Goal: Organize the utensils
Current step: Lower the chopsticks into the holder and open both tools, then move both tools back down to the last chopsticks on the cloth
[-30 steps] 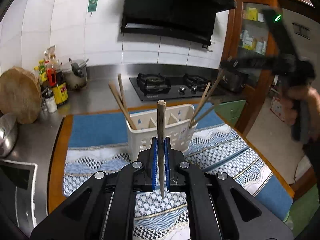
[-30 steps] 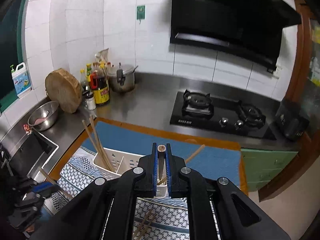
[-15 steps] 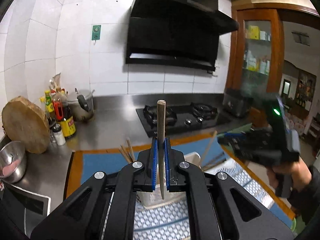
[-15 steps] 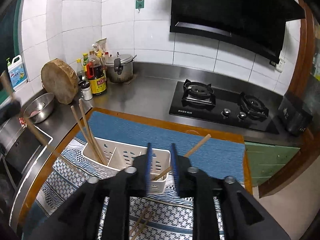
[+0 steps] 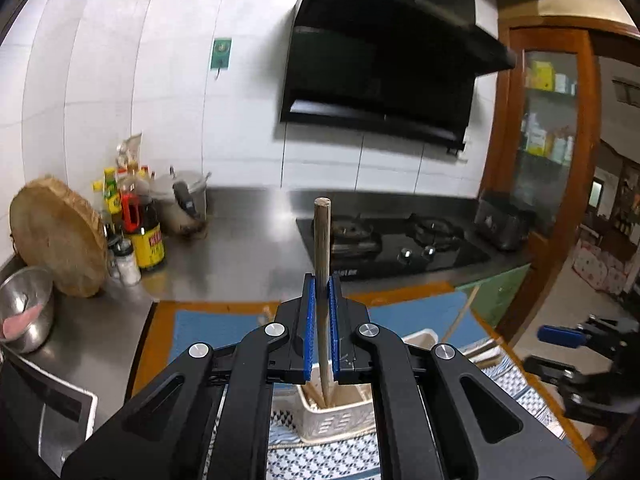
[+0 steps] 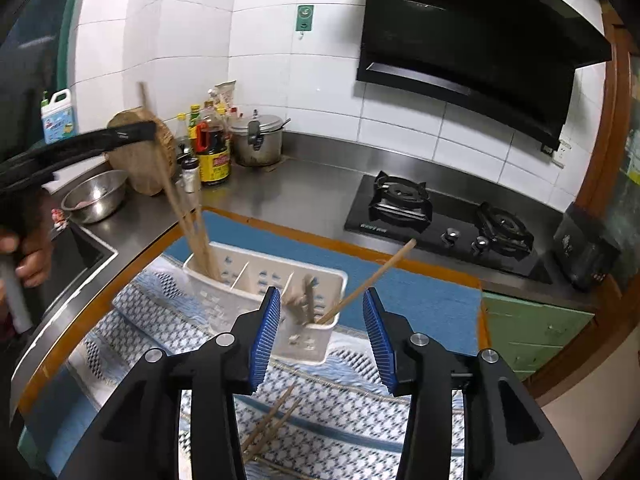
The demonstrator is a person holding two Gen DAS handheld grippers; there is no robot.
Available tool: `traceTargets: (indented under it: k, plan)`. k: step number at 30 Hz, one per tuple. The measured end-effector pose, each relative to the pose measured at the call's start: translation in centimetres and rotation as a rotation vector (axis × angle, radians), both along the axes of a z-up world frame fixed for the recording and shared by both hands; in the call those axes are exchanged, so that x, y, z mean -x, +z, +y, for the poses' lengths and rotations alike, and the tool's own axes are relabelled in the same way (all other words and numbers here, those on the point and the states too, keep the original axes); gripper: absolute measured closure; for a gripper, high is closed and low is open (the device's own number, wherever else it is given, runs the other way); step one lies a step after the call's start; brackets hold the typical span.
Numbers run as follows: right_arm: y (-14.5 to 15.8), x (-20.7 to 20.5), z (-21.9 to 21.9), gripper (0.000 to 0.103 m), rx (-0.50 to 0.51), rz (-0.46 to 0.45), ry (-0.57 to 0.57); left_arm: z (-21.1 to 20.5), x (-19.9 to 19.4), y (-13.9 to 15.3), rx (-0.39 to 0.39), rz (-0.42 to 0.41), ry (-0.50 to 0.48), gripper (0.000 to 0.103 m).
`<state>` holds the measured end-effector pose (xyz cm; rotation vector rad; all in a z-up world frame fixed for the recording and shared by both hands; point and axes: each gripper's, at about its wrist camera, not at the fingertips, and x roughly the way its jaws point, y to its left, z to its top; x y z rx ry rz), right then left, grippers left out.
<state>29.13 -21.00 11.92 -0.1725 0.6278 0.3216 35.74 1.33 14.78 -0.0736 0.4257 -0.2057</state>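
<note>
My left gripper (image 5: pixel 320 292) is shut on a wooden chopstick (image 5: pixel 322 248), held upright with its lower end inside the left compartment of the white utensil caddy (image 5: pixel 340 420). In the right wrist view my right gripper (image 6: pixel 320 312) is wide open and empty, just in front of the caddy (image 6: pixel 224 280). Chopsticks (image 6: pixel 196 236) stand in its left compartment, and others (image 6: pixel 368 280) lean out of its right one. The left gripper (image 6: pixel 120 136) shows there above the caddy, gripping its chopstick. Loose chopsticks (image 6: pixel 272 424) lie on the patterned mat (image 6: pixel 344 412).
A steel counter holds a gas hob (image 6: pixel 440 216), a pot (image 6: pixel 256 140), sauce bottles (image 6: pixel 210 148), a round wooden board (image 5: pixel 56 236) and a steel bowl (image 6: pixel 96 196). A sink (image 6: pixel 72 256) is at the left. A black box (image 6: pixel 584 248) sits far right.
My right gripper has opened and let go of its chopstick, which now stands in the caddy. My left gripper has brought its chopstick over the caddy's left compartment and lowered it in.
</note>
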Motion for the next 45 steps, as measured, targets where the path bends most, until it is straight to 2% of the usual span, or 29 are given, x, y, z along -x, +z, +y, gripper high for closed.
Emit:
traceTargets:
  k: [4,11,12,14,22,23,26,33,37,45]
  plan:
    - [-1.8,1.6,0.7,0.06,0.007,0.019,0.028,0.6,-1.1,-1.9,0.022,0.061,-0.009,0.098]
    - [-6.1,4.4,1.3,0.057,0.011,0.078,0.047,0.5,-0.8,-3.1,-0.002,0.083,0.002,0.093]
    - [-7.0,5.0,1.2,0.056,-0.002,0.096,0.043,0.6,-0.5,-3.0,0.001,0.081,0.001,0.09]
    - [-8.3,6.0,1.0,0.055,-0.006,0.116,0.032,0.8,0.1,-2.9,-0.003,0.074,0.017,0.076]
    - [-15.1,10.8,0.7,0.055,-0.067,0.264,-0.027,1.1,4.9,-3.3,-0.004,0.051,0.011,0.064]
    - [-15.9,11.4,0.9,0.055,-0.069,0.276,-0.034,1.2,5.8,-3.6,0.003,0.055,0.008,0.06]
    - [-17.8,13.0,1.8,0.056,-0.069,0.292,-0.063,1.5,7.6,-4.7,0.015,0.059,0.008,0.058]
    - [-20.3,14.3,3.0,0.074,-0.182,0.344,-0.127,2.2,11.9,-8.6,-0.016,0.083,0.031,0.053]
    - [-20.5,13.9,3.3,0.08,-0.229,0.337,-0.189,3.4,13.4,-10.8,0.021,0.121,0.033,0.053]
    - [-21.0,12.7,4.4,0.089,-0.215,0.329,-0.277,5.0,14.8,-13.3,0.045,0.149,0.035,0.053]
